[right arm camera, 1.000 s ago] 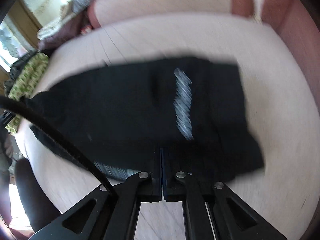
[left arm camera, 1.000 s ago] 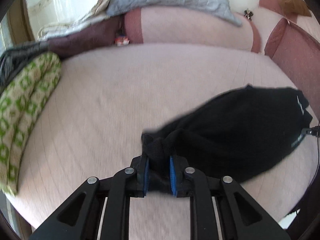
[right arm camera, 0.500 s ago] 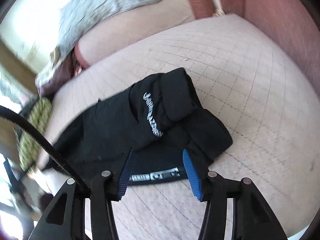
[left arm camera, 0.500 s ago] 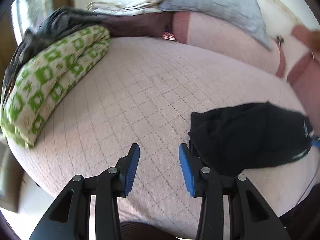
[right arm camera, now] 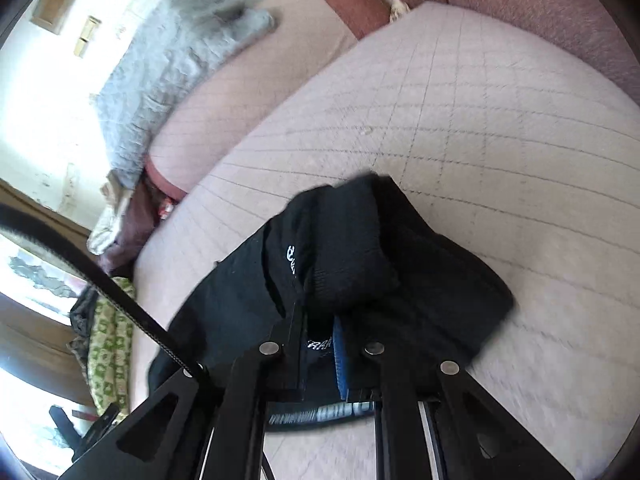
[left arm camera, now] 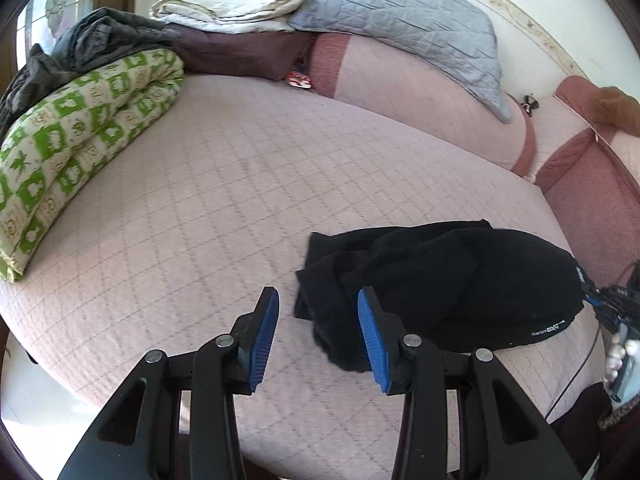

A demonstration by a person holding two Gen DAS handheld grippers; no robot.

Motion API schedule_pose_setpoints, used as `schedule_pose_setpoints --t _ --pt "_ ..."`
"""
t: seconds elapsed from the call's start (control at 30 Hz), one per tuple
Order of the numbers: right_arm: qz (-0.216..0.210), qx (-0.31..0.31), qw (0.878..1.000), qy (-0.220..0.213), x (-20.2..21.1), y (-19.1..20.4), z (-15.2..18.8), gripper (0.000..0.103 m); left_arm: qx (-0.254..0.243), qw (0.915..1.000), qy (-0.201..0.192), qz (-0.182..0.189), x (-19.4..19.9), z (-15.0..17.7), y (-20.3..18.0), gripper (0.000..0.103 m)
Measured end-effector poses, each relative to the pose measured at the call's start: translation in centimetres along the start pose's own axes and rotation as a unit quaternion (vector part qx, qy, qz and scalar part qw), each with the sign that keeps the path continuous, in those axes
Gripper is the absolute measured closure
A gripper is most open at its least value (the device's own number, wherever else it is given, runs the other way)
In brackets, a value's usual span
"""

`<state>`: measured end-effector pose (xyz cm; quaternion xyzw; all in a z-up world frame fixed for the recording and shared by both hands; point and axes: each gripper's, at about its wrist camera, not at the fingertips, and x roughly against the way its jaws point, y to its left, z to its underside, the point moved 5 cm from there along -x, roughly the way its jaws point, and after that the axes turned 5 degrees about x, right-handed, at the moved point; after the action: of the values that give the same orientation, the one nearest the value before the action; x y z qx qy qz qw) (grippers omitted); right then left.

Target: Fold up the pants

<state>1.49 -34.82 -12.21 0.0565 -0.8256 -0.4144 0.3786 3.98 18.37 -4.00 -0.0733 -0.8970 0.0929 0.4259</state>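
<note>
Pink quilted mattress (left arm camera: 248, 184) was the work surface. One pair of black pants (left arm camera: 452, 280), bunched in a loose fold, lay at its near right edge. Right gripper (right arm camera: 320, 340) was closing, jaws nearly together with the pants' printed waistband between them. Left gripper (left arm camera: 318, 320) hung released just left of the pants, nothing between its two blue pads (left arm camera: 262, 332). One green-patterned quilt (left arm camera: 76, 136) lay far left, one grey pillow (left arm camera: 404, 28) at the back.

Bright daylight from blown-out windows at left, strong fisheye curvature, motion blur across the right wrist view.
</note>
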Motion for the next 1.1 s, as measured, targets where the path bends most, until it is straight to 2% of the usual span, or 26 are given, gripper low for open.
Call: schedule_pose_setpoints --t 0.07,0.17,0.23,0.3,0.37,0.5,0.57,0.67,0.77,0.9,0.97,1.0,1.03,1.1 --pt "0.008 -0.010 1.000 -0.004 1.7 -1.3 0.8 0.091 0.002 1.0000 0.003 0.004 -0.4 0.2 -0.2 0.061" --pt "0.049 -0.029 0.998 0.014 1.8 -4.3 2.0 0.089 0.015 0.9998 0.011 0.005 -1.2 0.3 0.0 0.061" --pt "0.086 -0.045 0.994 0.049 0.5 -6.4 3.0 0.076 0.024 0.9996 0.012 0.000 -1.4 0.3 0.4 0.061" --pt "0.084 -0.039 0.995 0.039 1.0 -6.2 3.2 0.074 0.028 0.9995 0.009 -0.013 -1.3 0.4 1.0 0.060" --pt "0.108 -0.013 0.994 0.027 2.4 -4.8 3.2 0.069 0.036 0.9990 0.003 -0.026 -0.9 0.4 1.9 0.054" --pt "0.145 0.089 0.985 -0.019 5.1 0.3 2.7 0.069 0.080 0.9963 -0.006 -0.028 -0.9 0.4 4.2 0.054" --pt "0.124 0.137 0.982 -0.020 4.5 3.9 2.7 0.067 0.098 0.9950 -0.004 -0.017 -1.3 0.5 4.8 0.054" --pt "0.073 0.204 0.976 0.012 1.0 9.5 3.3 0.063 0.117 0.9931 -0.006 -0.001 -1.4 0.8 4.7 0.054" --pt "0.000 0.289 0.955 0.066 -4.5 17.5 5.2 0.063 0.126 0.9919 -0.016 0.006 -0.6 1.2 4.7 0.054" --pt "-0.090 0.376 0.911 0.142 -12.0 27.8 8.6 0.059 0.140 0.9895 -0.035 0.001 1.3 2.0 5.7 0.054" --pt "-0.111 0.422 0.884 0.165 -15.7 32.0 10.8 0.049 0.138 0.9895 -0.042 -0.005 2.3 2.4 6.3 0.054" --pt "-0.116 0.440 0.873 0.174 -17.2 33.4 11.8 0.041 0.135 0.9898 -0.044 -0.009 2.7 2.7 6.6 0.054" --pt "-0.115 0.468 0.858 0.181 -19.5 35.5 12.9 0.038 0.133 0.9901 -0.045 -0.013 3.0 2.8 6.8 0.054" --pt "-0.102 0.502 0.837 0.191 -22.2 36.7 15.2 0.038 0.126 0.9905 -0.050 -0.019 3.8 3.2 7.4 0.054"
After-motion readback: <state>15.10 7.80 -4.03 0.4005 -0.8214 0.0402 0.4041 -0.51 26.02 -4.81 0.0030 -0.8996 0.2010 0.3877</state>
